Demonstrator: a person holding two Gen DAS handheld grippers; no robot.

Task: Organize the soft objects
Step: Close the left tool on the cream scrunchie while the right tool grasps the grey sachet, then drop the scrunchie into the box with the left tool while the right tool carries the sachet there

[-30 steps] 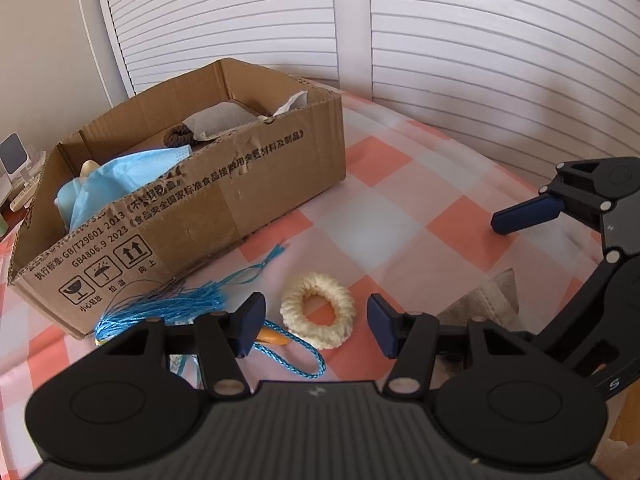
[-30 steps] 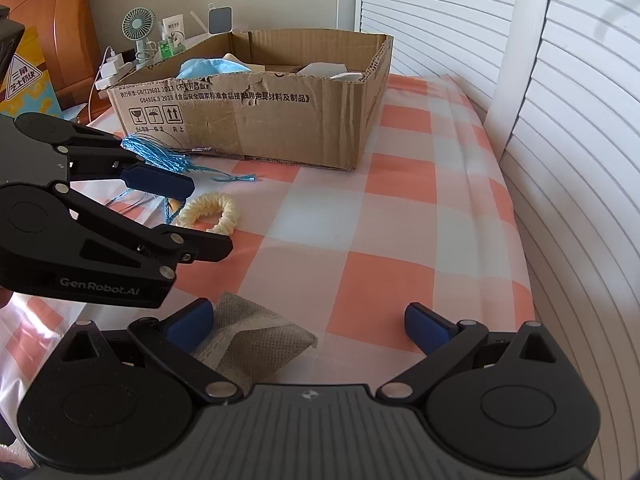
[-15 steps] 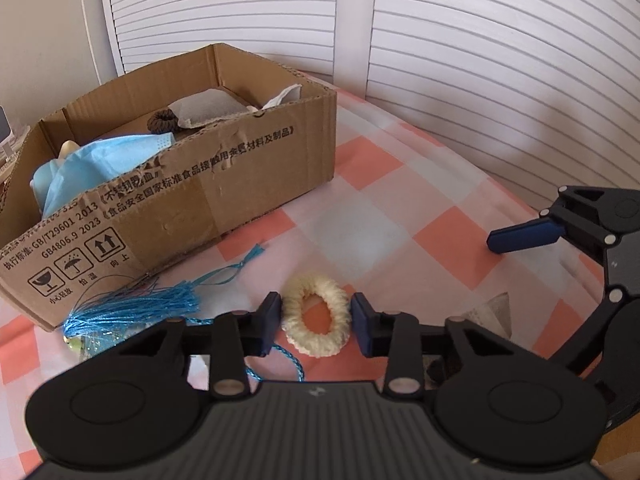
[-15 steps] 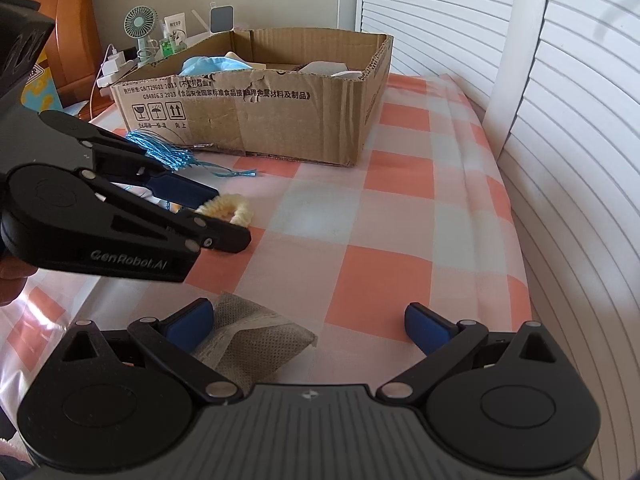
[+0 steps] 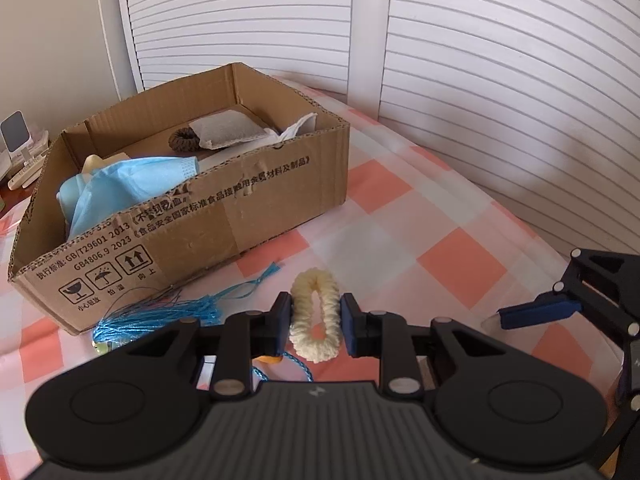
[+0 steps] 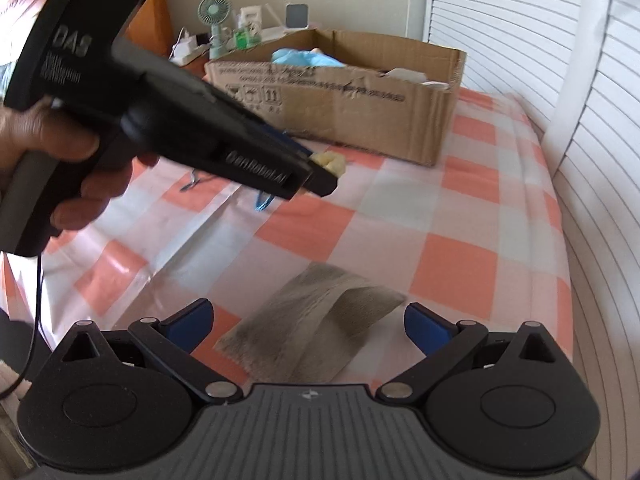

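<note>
Cream yarn scrunchie sits squeezed between the closing pads of the left gripper, in front of the cardboard box on the checked cloth. The right gripper is spread wide, gripping nothing, with the grey sachet lying flat between its fingers.

Looks like somebody's bedroom at home. The work surface is covered with an orange and white checked cloth under clear plastic, pushed right up against white louvred doors, closet style. There's a wooden headboard off in the corner, and next to it a side table with a little desk fan, chargers and small bottles. A reused cardboard box sits on the cloth.
</note>
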